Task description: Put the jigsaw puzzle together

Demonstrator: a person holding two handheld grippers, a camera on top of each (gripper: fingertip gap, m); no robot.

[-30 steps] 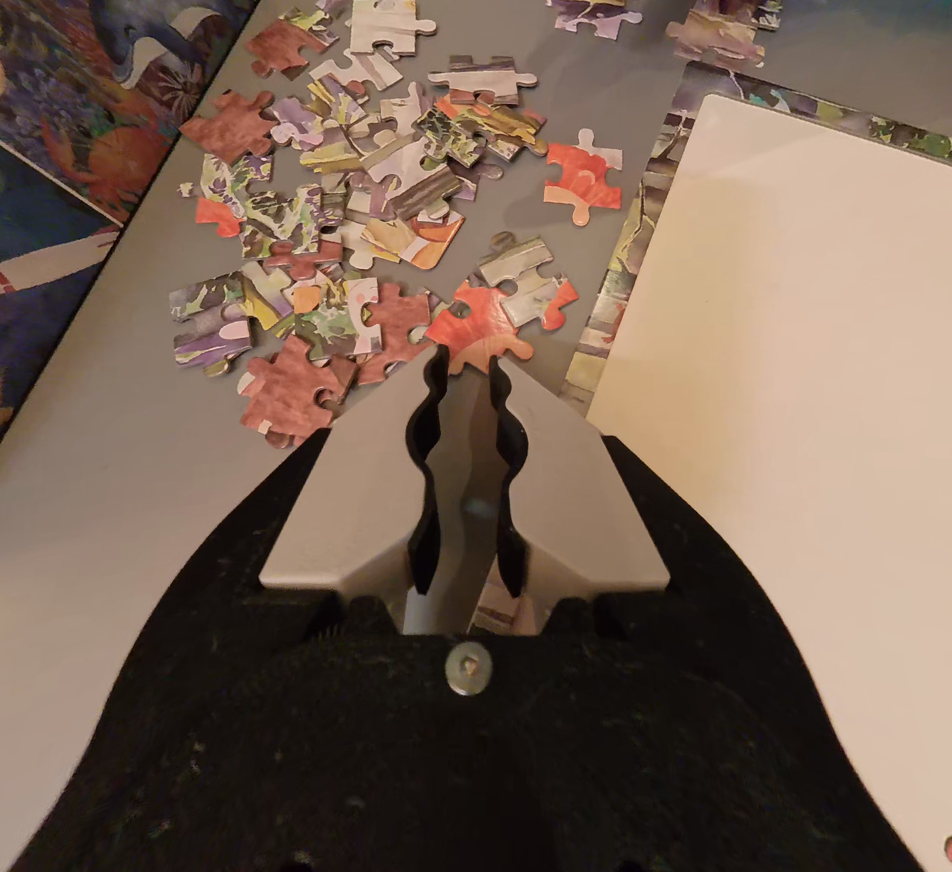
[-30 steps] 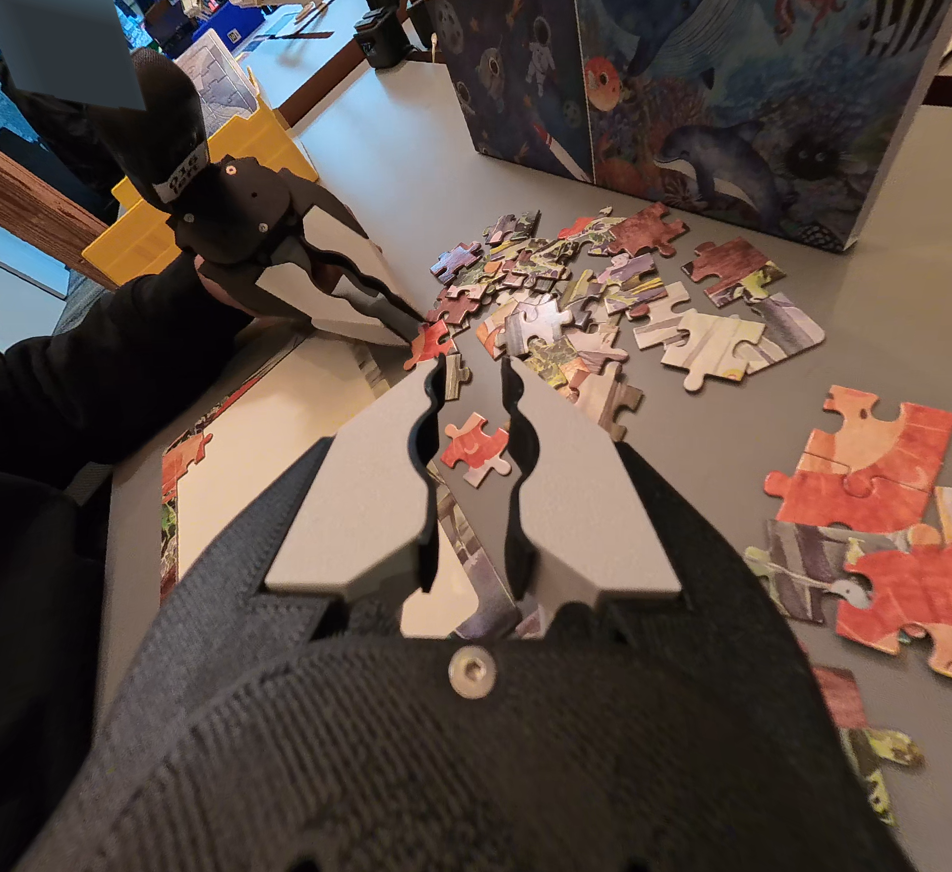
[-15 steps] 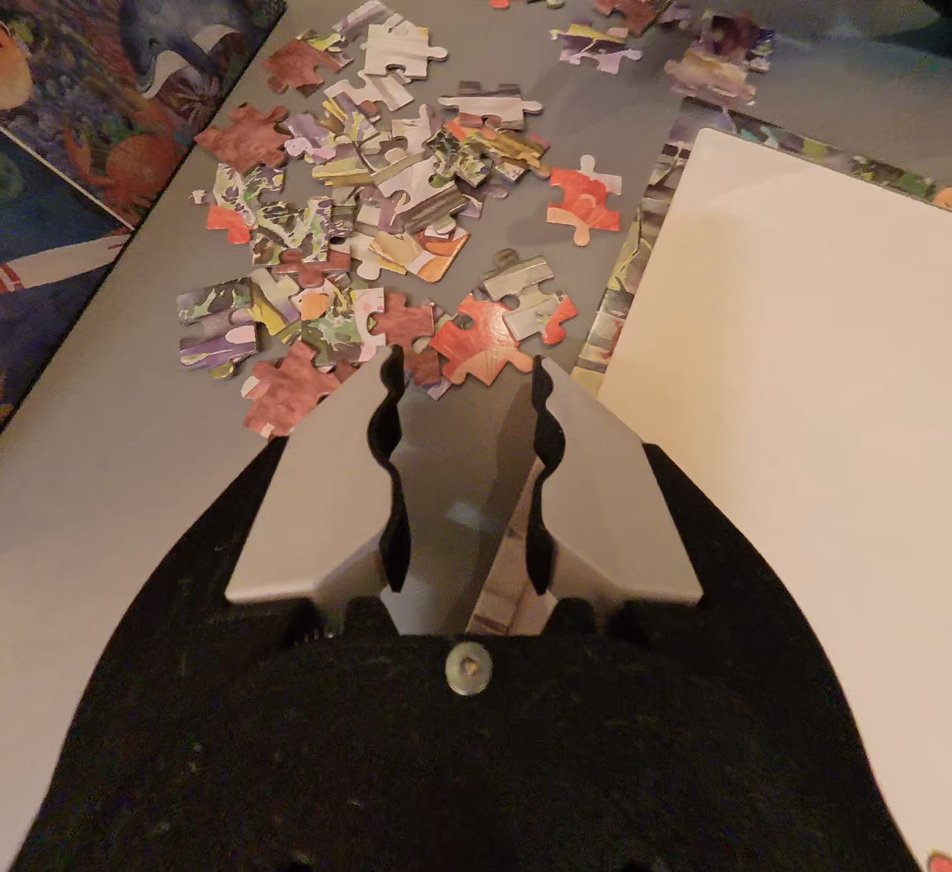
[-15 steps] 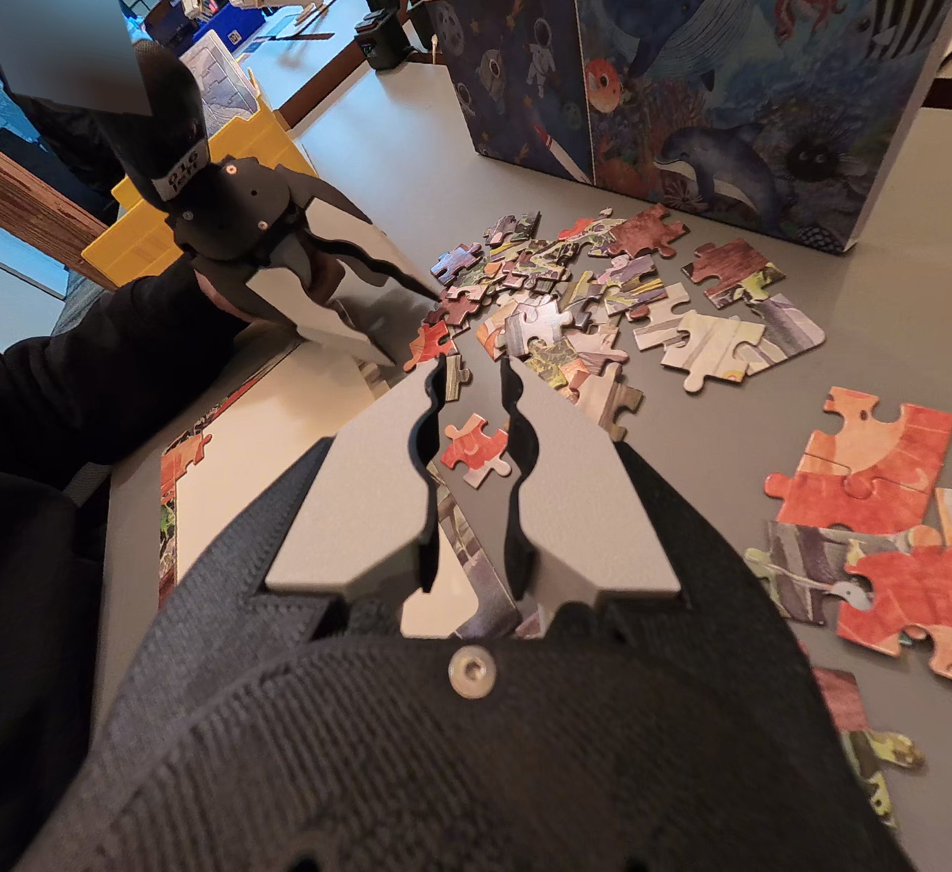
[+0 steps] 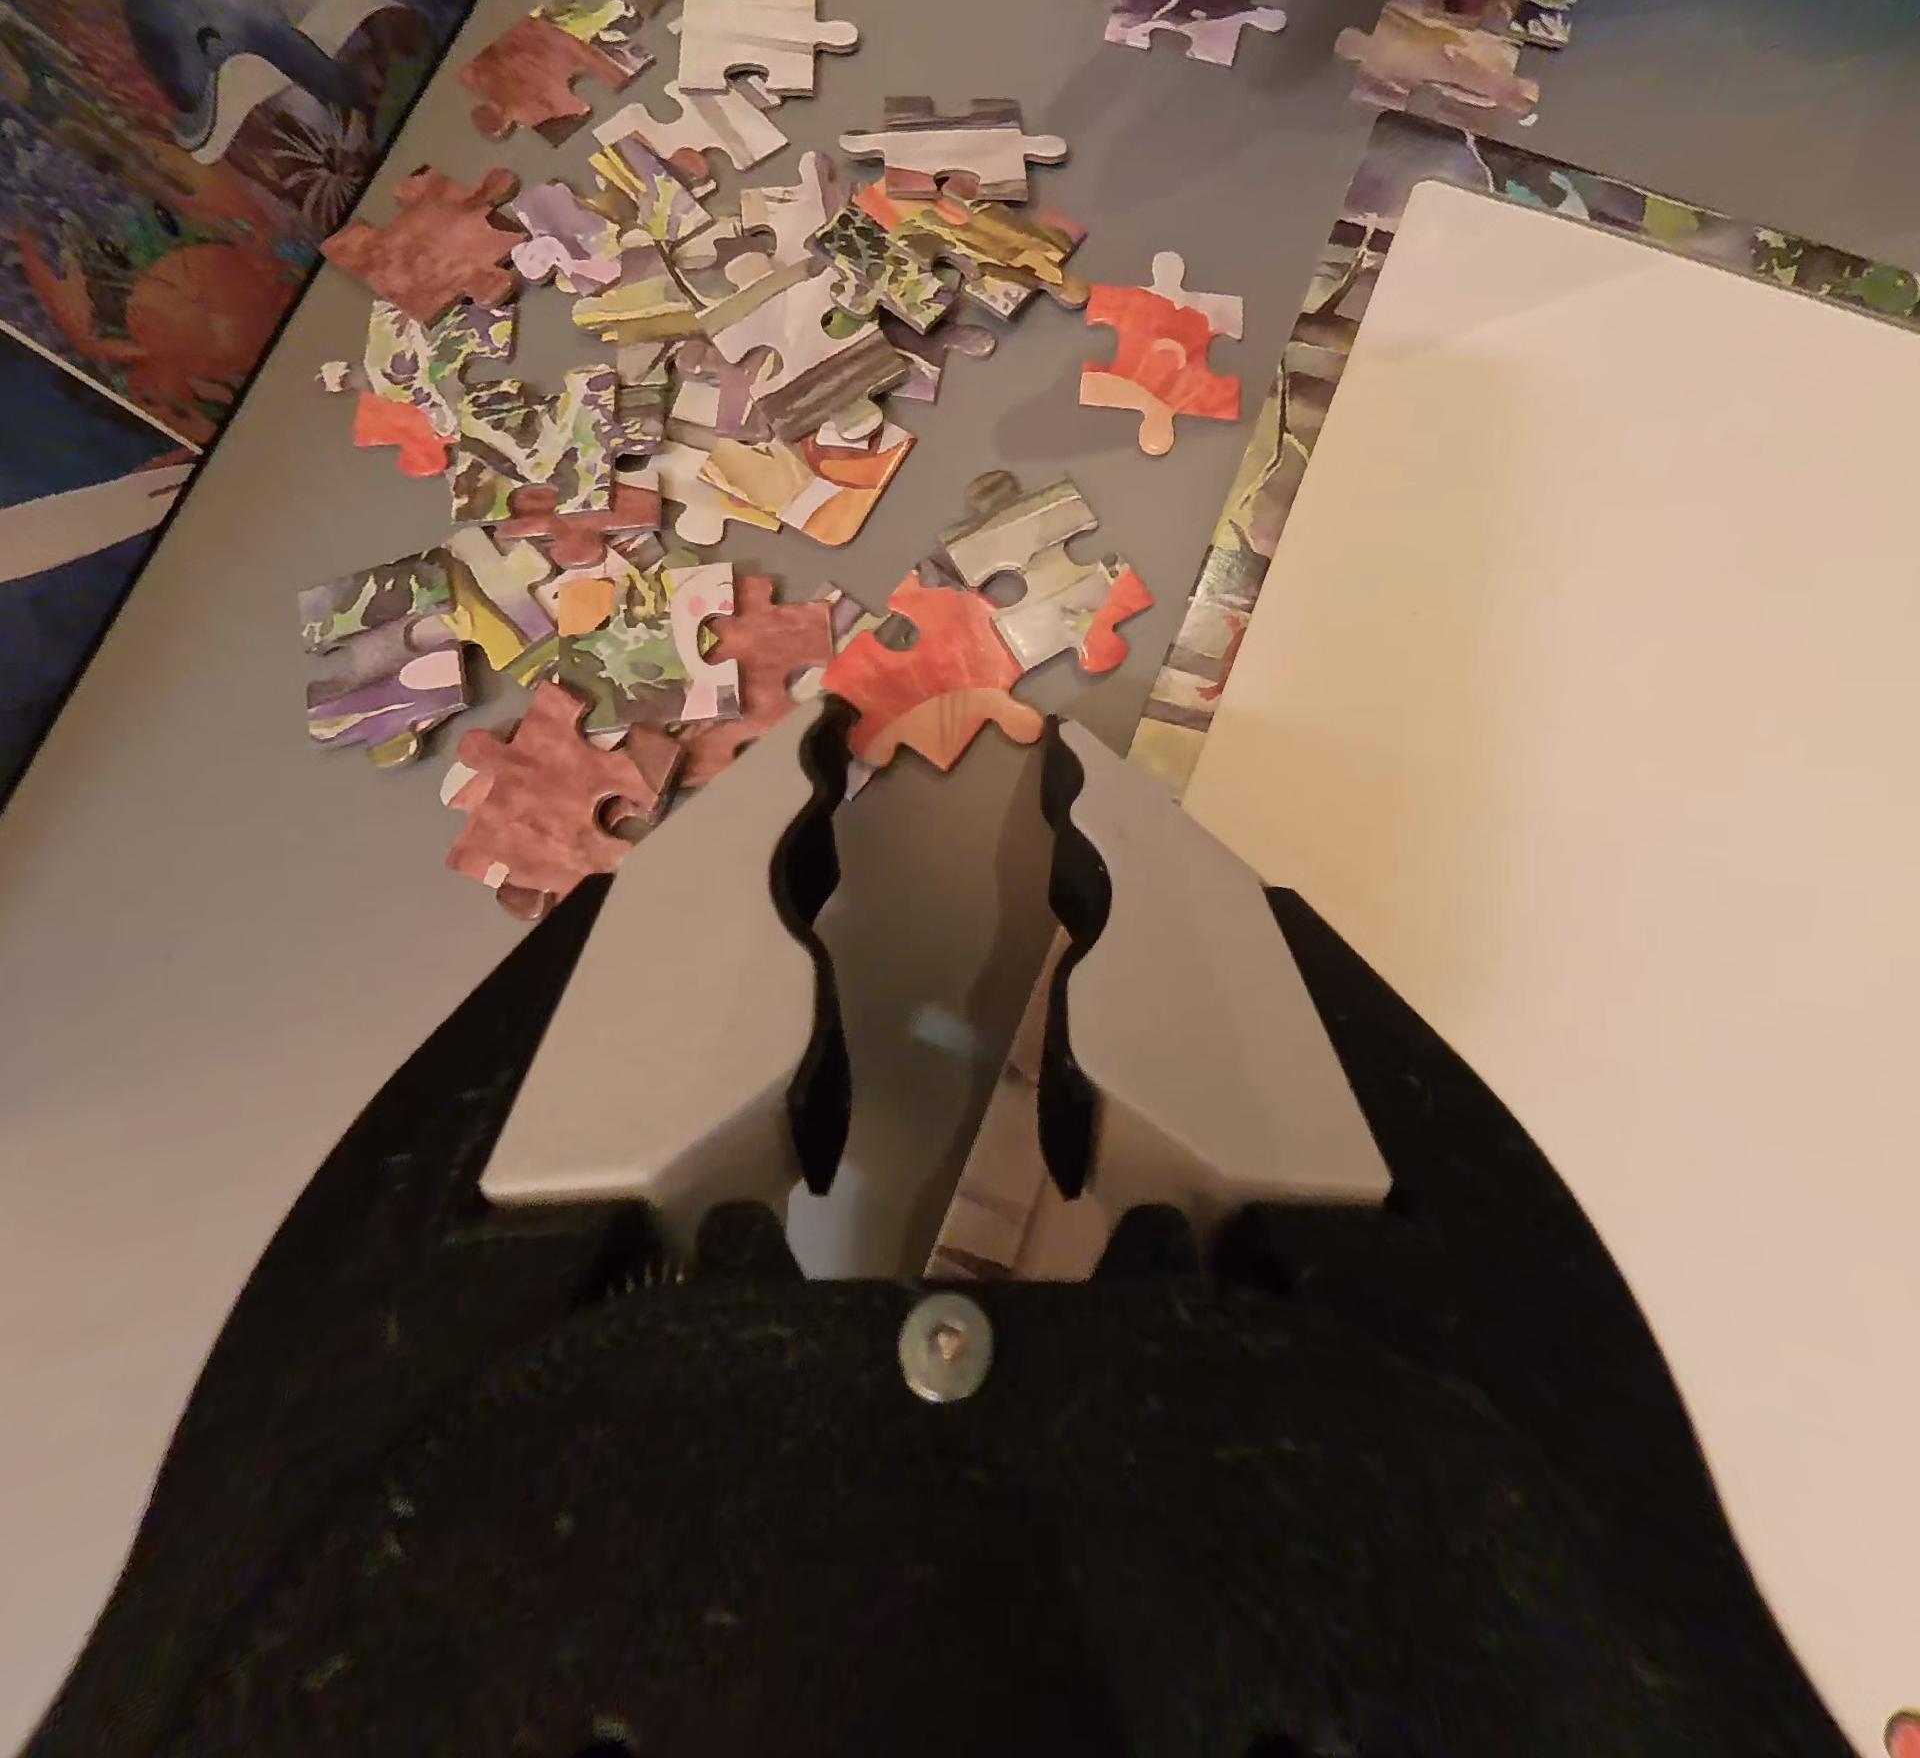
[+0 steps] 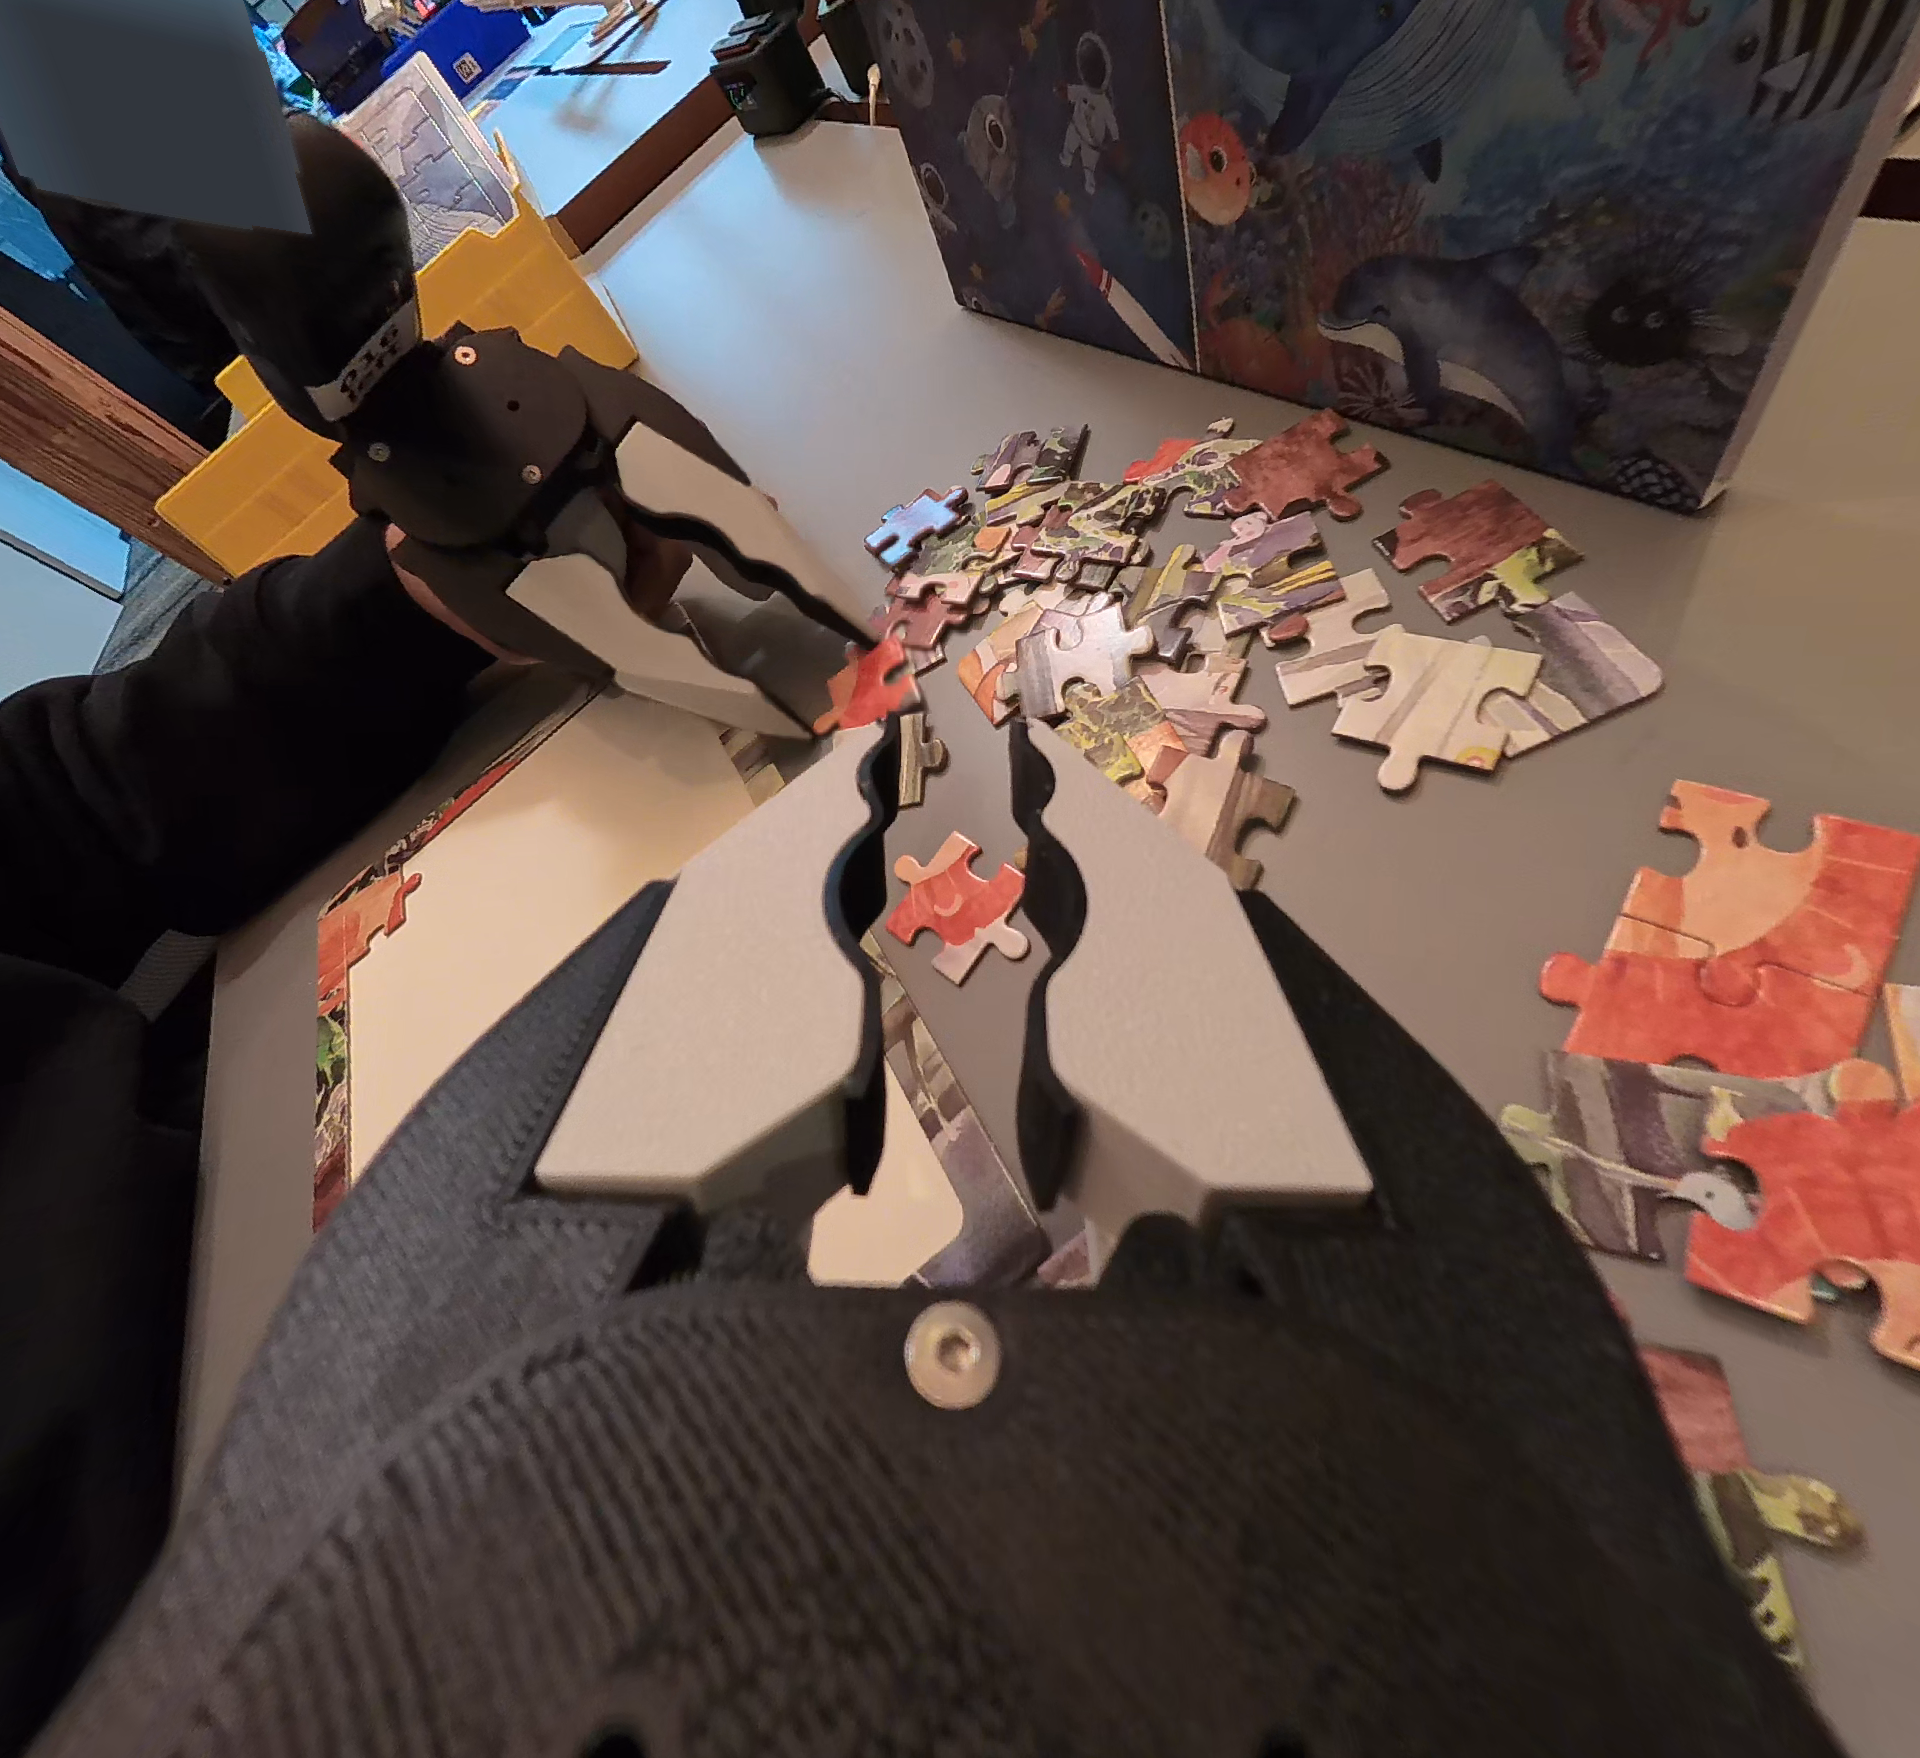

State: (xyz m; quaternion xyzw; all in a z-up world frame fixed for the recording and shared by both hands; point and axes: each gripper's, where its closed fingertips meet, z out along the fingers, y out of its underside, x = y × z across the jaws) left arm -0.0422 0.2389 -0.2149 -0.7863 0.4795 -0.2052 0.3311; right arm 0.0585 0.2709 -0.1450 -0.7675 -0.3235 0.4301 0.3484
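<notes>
Left wrist view, left tool (image 5: pixel 940 732) hiding red piece's (image 5: pixel 914 680) near edge.

A yellow bin (image 6: pixel 499 306) sits beyond the grey table (image 6: pixel 831 254), near black chargers (image 6: pixel 764 35).

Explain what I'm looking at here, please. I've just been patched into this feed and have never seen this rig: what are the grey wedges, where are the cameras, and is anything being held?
There is no robot arm: a person holds a two-finger gripper in each hand, and each gripper carries a camera looking forward along its fingers. The grey wedges are those fingers. One picture comes from the left gripper, the other from the right gripper; the right view also shows the left gripper farther off, held by a dark-sleeved arm. Both grippers are open and hold nothing. The left one's tips sit on either side of the near edge of an orange-red puzzle piece. On the grey table lie loose jigsaw pieces, a white board with a puzzle border and a sea-themed picture box. A small red piece shows between the right gripper's fingers, lying on the table.
</notes>
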